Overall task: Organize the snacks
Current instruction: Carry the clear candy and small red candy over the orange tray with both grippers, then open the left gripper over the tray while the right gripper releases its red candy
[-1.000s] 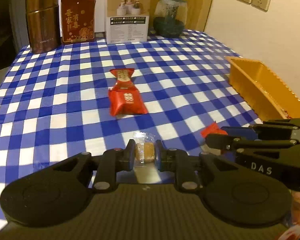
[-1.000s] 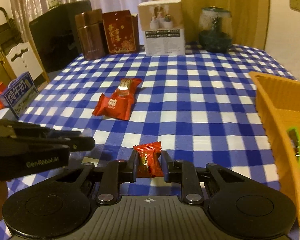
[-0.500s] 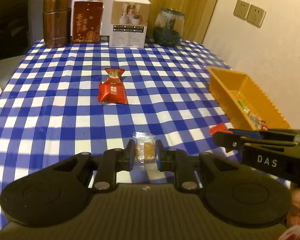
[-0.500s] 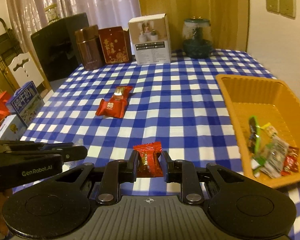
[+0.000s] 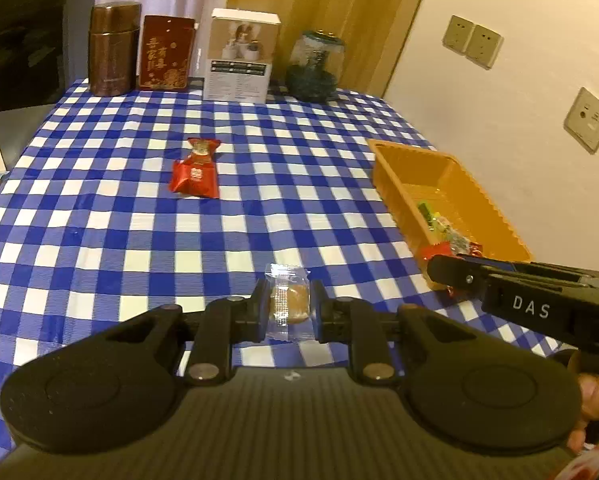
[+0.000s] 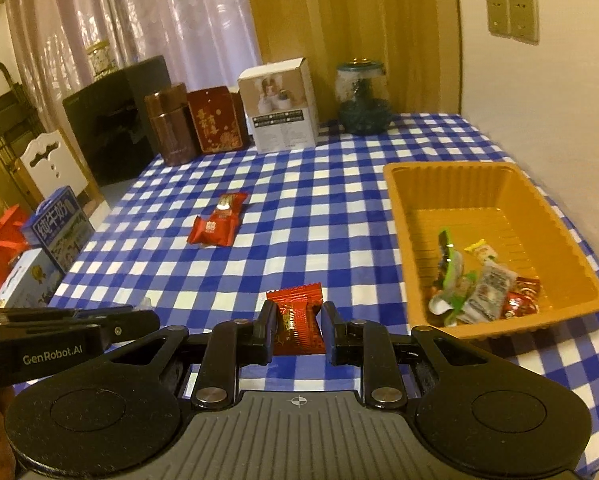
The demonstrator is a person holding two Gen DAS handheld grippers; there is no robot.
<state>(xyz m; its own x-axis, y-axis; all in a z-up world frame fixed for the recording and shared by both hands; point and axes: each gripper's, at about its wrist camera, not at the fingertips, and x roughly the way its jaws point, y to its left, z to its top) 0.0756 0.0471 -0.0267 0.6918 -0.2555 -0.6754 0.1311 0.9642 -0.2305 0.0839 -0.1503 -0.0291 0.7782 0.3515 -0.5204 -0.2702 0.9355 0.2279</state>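
Currently, the left gripper (image 5: pixel 289 307) clamps a clear-wrapped cookie (image 5: pixel 289 300); the right gripper (image 6: pixel 299 326) clamps a red candy (image 6: pixel 298 322), both above the tabletop's near edge, short of the tray (image 6: pixel 399 216). Light, crinkly, slippery wrappers: grip mid-body.

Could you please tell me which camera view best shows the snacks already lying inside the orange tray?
The right wrist view: it looks down into the orange tray, showing the wrappers piled at its near end. The left wrist view sees it obliquely, the right gripper partly hiding them.

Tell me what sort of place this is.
Probably a room in a home: a table under a blue checked cloth, sheer curtains behind it, wall sockets, and gift boxes along the table's far edge.
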